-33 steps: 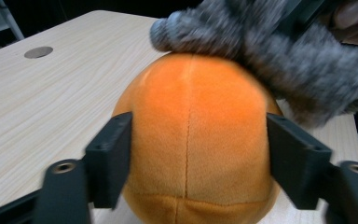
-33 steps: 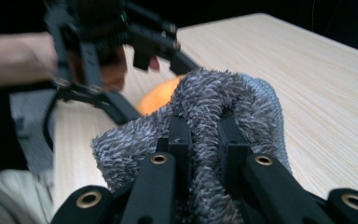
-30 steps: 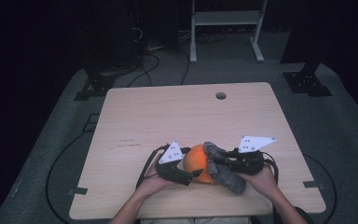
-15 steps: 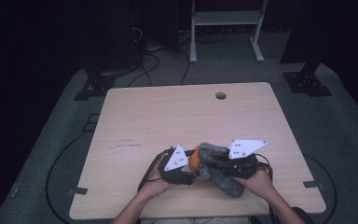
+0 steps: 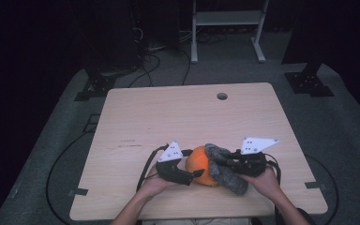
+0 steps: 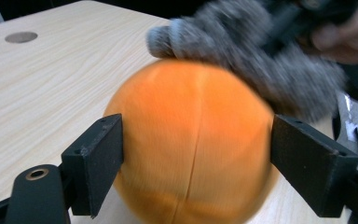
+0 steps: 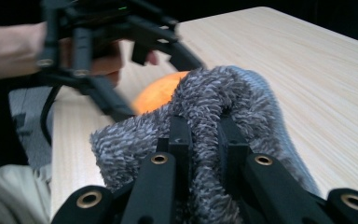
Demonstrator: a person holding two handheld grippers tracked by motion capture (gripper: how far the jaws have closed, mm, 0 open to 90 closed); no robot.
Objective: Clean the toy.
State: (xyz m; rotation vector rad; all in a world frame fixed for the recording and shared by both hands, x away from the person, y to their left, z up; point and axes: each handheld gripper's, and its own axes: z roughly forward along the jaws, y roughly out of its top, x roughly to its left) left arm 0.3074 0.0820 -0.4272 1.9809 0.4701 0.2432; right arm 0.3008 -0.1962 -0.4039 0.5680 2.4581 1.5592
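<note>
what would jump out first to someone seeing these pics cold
The bright orange ball near the front edge of the pale wooden table, the one vivid colour in a dark room. The left gripper has a jaw on each side of it, while the right gripper is clamped on a fuzzy grey cloth draped against the ball.

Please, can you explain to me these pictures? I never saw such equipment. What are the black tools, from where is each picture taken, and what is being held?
A person sits at a wooden table and holds a hand tool with two black jaws in each hand. One picture looks down from above the person. The other two come from small cameras riding on each tool, looking along its jaws.

The left gripper has its jaws around an orange plush ball. They have just been opening, and the blurred picture does not settle whether they press on it. The right gripper is shut on a grey fuzzy sock, which lies against the ball.
</note>
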